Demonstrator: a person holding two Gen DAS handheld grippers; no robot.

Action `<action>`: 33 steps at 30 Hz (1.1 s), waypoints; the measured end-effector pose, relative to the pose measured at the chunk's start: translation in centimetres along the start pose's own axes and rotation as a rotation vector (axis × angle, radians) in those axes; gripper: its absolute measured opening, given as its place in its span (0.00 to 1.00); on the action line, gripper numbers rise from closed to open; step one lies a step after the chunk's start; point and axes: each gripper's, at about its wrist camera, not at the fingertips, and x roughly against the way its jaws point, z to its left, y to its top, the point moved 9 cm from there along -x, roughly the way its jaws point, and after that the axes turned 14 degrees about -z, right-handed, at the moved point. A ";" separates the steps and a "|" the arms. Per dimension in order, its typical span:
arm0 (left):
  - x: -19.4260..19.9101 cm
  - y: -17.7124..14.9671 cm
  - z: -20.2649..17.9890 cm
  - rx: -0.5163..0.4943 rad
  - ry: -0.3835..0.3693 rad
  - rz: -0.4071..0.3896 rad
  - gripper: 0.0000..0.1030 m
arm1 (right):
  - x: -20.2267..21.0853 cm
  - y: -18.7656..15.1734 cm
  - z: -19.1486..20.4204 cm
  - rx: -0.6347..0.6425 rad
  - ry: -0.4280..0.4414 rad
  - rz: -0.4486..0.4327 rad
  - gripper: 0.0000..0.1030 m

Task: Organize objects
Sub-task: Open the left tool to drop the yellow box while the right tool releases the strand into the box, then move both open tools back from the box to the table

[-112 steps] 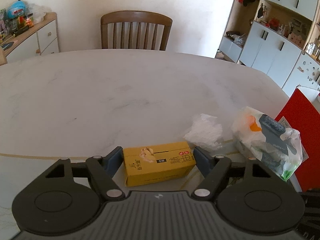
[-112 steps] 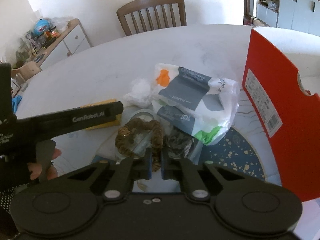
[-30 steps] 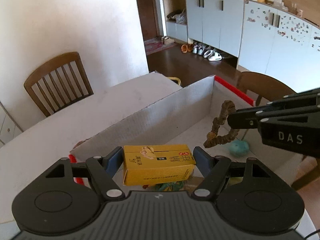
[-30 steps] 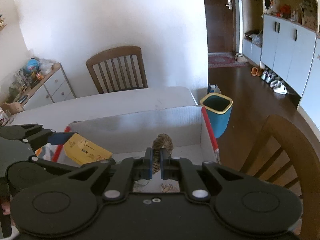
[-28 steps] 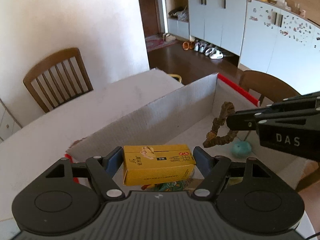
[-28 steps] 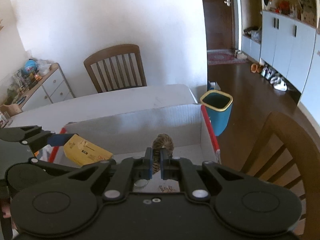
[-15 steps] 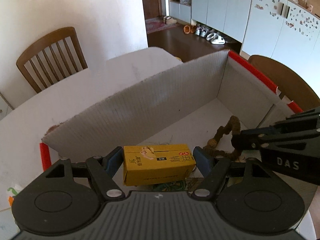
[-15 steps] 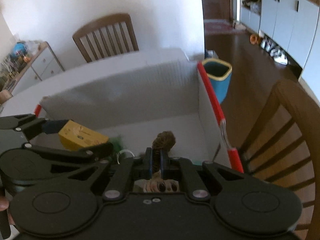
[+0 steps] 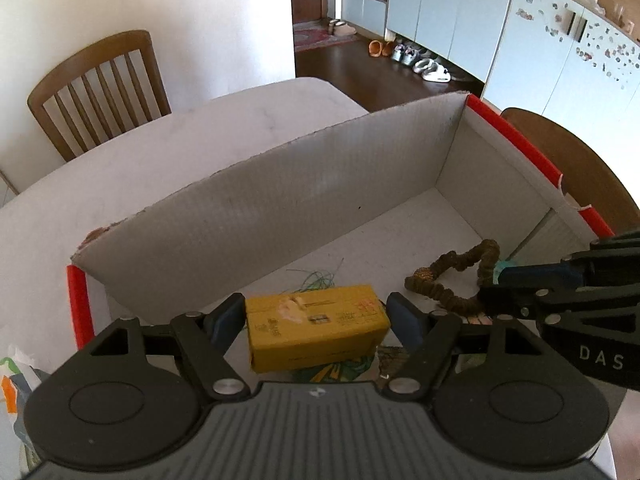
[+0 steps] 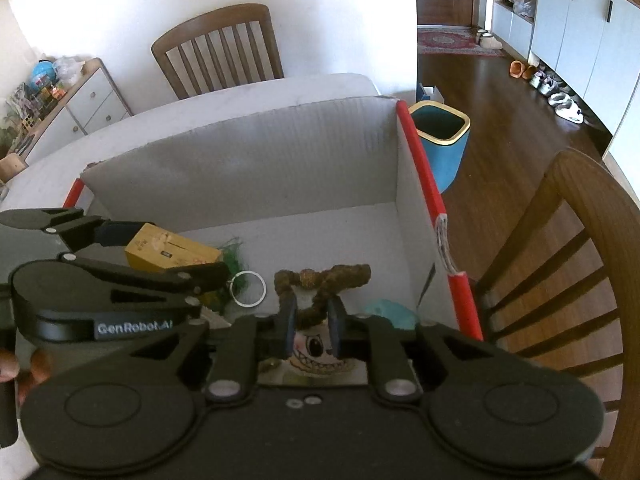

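Inside the red-edged grey cardboard box (image 9: 304, 184), the left gripper (image 9: 316, 318) clamps the yellow rectangular carton (image 9: 316, 326), while the right gripper (image 10: 312, 314), jaws opening, releases the brown braided cord loop (image 10: 320, 278), which risks snagging a finger on withdrawal.

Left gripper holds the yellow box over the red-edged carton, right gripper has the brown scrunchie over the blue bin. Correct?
Not quite. In the right wrist view the right gripper, jaws opening, has the brown scrunchie inside the red-edged carton, not over the blue bin. Left gripper does hold the yellow box.
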 end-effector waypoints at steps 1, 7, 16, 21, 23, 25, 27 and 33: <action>0.2 0.0 0.0 -0.006 0.001 -0.003 0.75 | 0.2 0.0 0.0 -0.002 0.000 -0.003 0.17; 1.5 0.5 -0.2 0.000 -0.022 -0.038 0.75 | 1.6 0.0 0.2 0.014 0.014 -0.022 0.25; 6.4 0.8 -0.5 -0.004 -0.045 -0.126 0.75 | 4.8 0.6 1.4 0.030 0.016 -0.090 0.38; 9.6 1.2 -0.3 0.007 -0.067 -0.178 0.75 | 6.9 1.1 2.7 0.056 0.017 -0.143 0.44; 10.9 1.3 0.0 0.008 -0.068 -0.197 0.75 | 7.8 1.2 3.4 0.072 0.022 -0.169 0.47; 12.0 1.3 0.3 0.013 -0.071 -0.208 0.75 | 8.8 1.3 3.8 0.078 0.023 -0.190 0.50; 13.0 1.2 0.7 0.013 -0.074 -0.221 0.75 | 9.5 1.3 4.5 0.088 0.026 -0.208 0.53; 15.9 0.8 2.3 0.011 -0.080 -0.255 0.75 | 11.3 1.2 5.9 0.070 0.027 -0.247 0.57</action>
